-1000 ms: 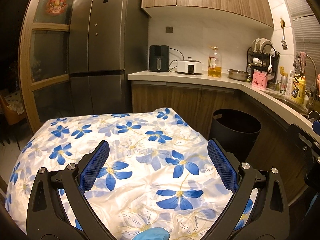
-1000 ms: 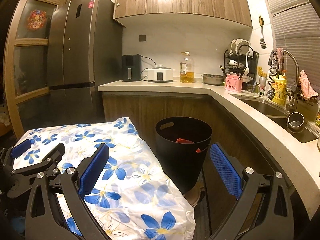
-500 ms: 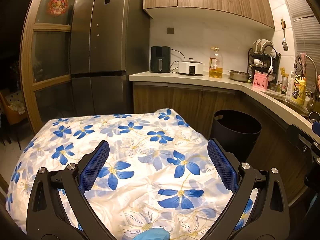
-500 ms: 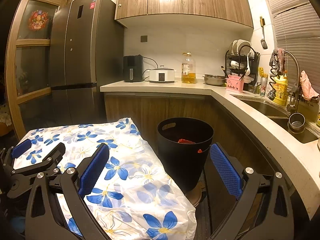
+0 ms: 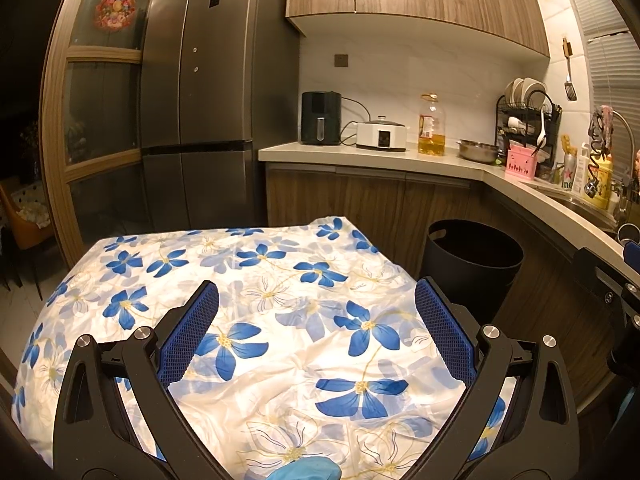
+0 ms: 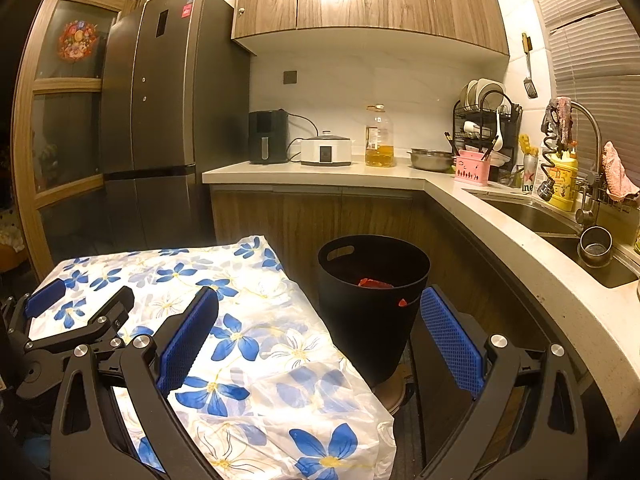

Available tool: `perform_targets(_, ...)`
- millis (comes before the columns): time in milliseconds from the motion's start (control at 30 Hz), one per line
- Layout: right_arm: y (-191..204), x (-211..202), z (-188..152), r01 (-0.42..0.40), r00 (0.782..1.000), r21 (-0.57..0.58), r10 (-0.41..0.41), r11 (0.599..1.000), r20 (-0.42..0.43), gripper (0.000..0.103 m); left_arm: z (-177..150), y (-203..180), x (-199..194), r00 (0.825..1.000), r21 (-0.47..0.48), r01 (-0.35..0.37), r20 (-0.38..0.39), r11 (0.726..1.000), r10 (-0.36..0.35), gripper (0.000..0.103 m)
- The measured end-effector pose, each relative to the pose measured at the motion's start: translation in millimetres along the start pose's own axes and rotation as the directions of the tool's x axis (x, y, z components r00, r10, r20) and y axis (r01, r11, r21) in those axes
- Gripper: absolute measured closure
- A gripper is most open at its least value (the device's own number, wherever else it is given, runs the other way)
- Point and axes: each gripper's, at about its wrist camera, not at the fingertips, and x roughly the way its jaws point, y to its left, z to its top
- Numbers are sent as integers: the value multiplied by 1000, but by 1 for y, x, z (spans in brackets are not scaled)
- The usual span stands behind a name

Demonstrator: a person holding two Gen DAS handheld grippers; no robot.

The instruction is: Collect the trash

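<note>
Right wrist view: one black bin (image 6: pixel 372 308), two empty tools (image 6: pixel 316 336).

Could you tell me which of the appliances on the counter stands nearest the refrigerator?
The black air fryer: it stands at the counter's left end beside the refrigerator, while the white cooker sits further right.

A cloth-covered table (image 6: pixel 256 344) stands in front of the counter (image 6: pixel 320 174), with a bin (image 6: pixel 372 316) just to its right holding scraps (image 6: pixel 376 283). A fridge (image 6: pixel 160 128) stands left of the counter; the sink (image 6: pixel 536 216) lies far right.
</note>
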Motion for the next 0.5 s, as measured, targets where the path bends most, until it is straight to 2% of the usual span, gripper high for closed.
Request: perform_targets(500, 0, 2, 1, -8, 1000, 1, 8, 1000, -2, 6, 2, 0, 0, 1000, 0, -1, 0, 1000, 1, 6)
